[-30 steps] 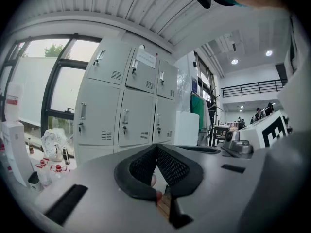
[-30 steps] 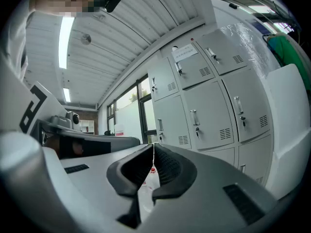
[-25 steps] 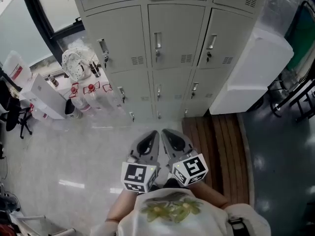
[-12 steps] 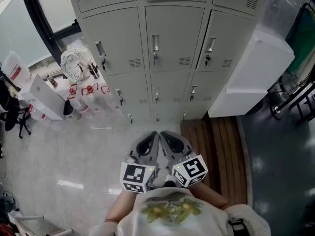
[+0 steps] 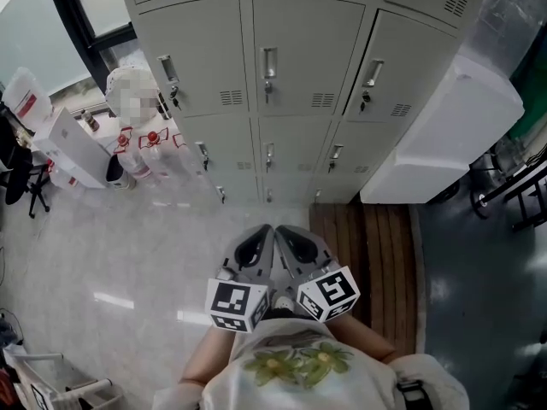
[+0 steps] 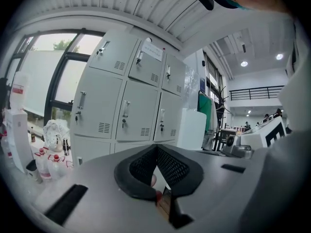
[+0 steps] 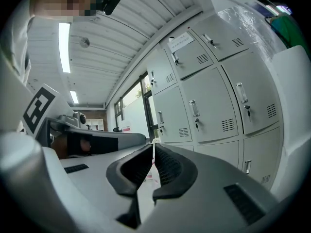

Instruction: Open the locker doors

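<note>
The grey lockers stand ahead, every door in view closed, each with a metal handle and a small vent. My left gripper and right gripper are held side by side near my chest, well short of the lockers, both pointing at them. Each is shut with nothing between its jaws. In the left gripper view the lockers rise beyond my left gripper. In the right gripper view the lockers fill the right side past my right gripper.
A tall white box leans by the lockers' right end. A wooden slatted mat lies on the floor under my right side. Red-capped bottles and white cartons crowd the left, by a dark window frame.
The head view has drifted a little toward the lockers, so they sit slightly larger and higher in frame. Both grippers keep their place and stay shut.
</note>
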`<action>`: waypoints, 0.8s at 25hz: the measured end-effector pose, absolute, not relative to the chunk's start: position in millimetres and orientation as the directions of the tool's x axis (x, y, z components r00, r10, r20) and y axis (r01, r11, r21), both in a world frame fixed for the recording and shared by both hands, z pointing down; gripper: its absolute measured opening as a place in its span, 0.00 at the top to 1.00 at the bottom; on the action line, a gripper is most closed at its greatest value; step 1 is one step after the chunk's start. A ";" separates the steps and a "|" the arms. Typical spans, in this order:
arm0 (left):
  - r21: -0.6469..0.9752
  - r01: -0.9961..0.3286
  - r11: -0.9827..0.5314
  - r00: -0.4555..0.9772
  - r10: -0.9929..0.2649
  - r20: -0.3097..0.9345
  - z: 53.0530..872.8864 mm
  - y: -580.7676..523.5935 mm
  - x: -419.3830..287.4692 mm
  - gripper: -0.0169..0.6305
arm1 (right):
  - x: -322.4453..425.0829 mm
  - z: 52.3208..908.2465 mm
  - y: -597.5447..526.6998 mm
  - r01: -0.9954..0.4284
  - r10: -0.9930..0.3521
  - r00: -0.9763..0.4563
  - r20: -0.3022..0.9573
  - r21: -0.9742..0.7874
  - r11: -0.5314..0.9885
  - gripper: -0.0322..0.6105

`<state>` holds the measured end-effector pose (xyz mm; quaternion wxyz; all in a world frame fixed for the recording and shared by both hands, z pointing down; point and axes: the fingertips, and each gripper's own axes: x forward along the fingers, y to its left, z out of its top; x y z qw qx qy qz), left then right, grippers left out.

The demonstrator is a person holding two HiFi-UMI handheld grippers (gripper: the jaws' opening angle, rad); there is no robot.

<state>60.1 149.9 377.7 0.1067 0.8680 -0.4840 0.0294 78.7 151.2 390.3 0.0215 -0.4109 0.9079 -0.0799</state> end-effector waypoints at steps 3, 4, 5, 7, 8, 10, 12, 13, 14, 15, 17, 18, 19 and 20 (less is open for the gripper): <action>0.170 -0.848 -0.502 0.526 -0.834 0.163 383.6 142.9 61.3 0.93 | 79.8 396.1 143.6 -0.735 -0.741 -0.671 0.030 -0.165 0.658 0.90; 0.174 -0.848 -0.501 0.526 -0.834 0.165 386.0 138.9 61.5 0.93 | 80.0 398.5 139.7 -0.733 -0.740 -0.672 0.032 -0.167 0.659 0.90; 0.179 -0.848 -0.499 0.526 -0.834 0.168 389.0 134.2 61.4 0.93 | 80.1 401.2 135.0 -0.733 -0.740 -0.672 0.039 -0.173 0.657 0.90; 0.190 -0.848 -0.495 0.526 -0.832 0.178 395.9 123.8 60.2 0.93 | 79.3 407.2 124.7 -0.734 -0.739 -0.672 0.053 -0.187 0.653 0.90; 0.194 -0.847 -0.495 0.527 -0.829 0.184 399.2 118.3 59.0 0.93 | 78.1 410.2 119.2 -0.734 -0.739 -0.671 0.058 -0.192 0.651 0.90; 0.200 -0.844 -0.497 0.531 -0.825 0.193 404.3 105.2 54.9 0.93 | 74.2 415.8 106.9 -0.736 -0.740 -0.670 0.066 -0.195 0.648 0.90; 0.206 -0.843 -0.497 0.533 -0.822 0.201 407.9 90.0 48.9 0.93 | 68.8 420.1 92.9 -0.737 -0.740 -0.668 0.075 -0.201 0.645 0.90; 0.210 -0.842 -0.496 0.534 -0.820 0.204 409.4 82.0 45.7 0.93 | 66.0 421.7 85.4 -0.738 -0.741 -0.668 0.077 -0.204 0.644 0.90; 0.214 -0.842 -0.496 0.535 -0.819 0.206 410.7 73.9 42.5 0.93 | 63.2 423.0 77.5 -0.738 -0.741 -0.667 0.079 -0.206 0.642 0.90; 0.217 -0.841 -0.497 0.537 -0.817 0.209 412.0 65.8 39.2 0.93 | 60.3 424.4 69.5 -0.740 -0.742 -0.665 0.081 -0.205 0.641 0.90; 0.219 -0.840 -0.497 0.538 -0.814 0.217 415.1 50.1 30.5 0.93 | 53.3 428.4 53.5 -0.745 -0.746 -0.660 0.090 -0.209 0.634 0.90; 0.220 -0.840 -0.497 0.539 -0.813 0.222 416.8 42.5 25.2 0.93 | 49.1 431.0 45.6 -0.748 -0.749 -0.656 0.097 -0.215 0.628 0.90; 0.224 -0.838 -0.497 0.541 -0.810 0.227 418.7 34.9 19.6 0.93 | 44.7 433.7 37.7 -0.752 -0.752 -0.651 0.105 -0.223 0.620 0.90; 0.228 -0.836 -0.498 0.544 -0.807 0.230 420.7 27.3 14.3 0.93 | 40.2 436.3 29.6 -0.756 -0.755 -0.646 0.112 -0.230 0.613 0.90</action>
